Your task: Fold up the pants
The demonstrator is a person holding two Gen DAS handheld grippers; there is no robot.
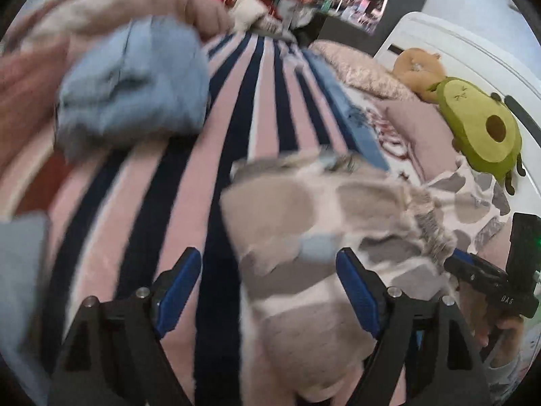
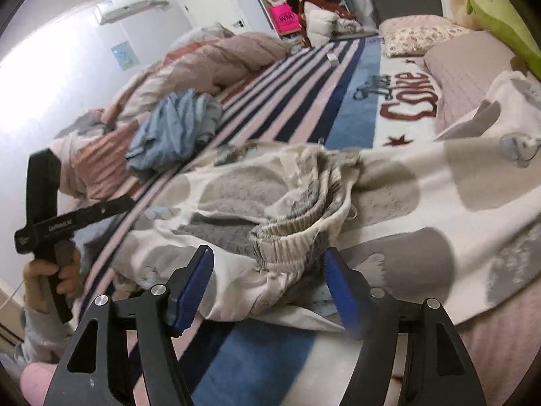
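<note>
The pants (image 2: 389, 203) are white with large grey patches and lie crumpled on the striped bedspread. Their gathered elastic waistband (image 2: 287, 240) bunches just ahead of my right gripper (image 2: 268, 265), which is open with the waistband between its blue pads (image 2: 194, 291). In the left wrist view the pants (image 1: 304, 237) spread ahead, and my left gripper (image 1: 268, 264) is open above one end of the fabric. The right gripper's body shows at that view's right edge (image 1: 487, 280); the left gripper's body shows in the right wrist view (image 2: 44, 216).
A crumpled light blue garment (image 1: 132, 81) (image 2: 175, 128) lies on the pink and navy striped bedspread (image 1: 162, 182). A bunched pink duvet (image 2: 203, 64) lies behind it. An avocado plush (image 1: 483, 128), a brown plush (image 1: 416, 67) and pillows (image 2: 419, 34) line the headboard side.
</note>
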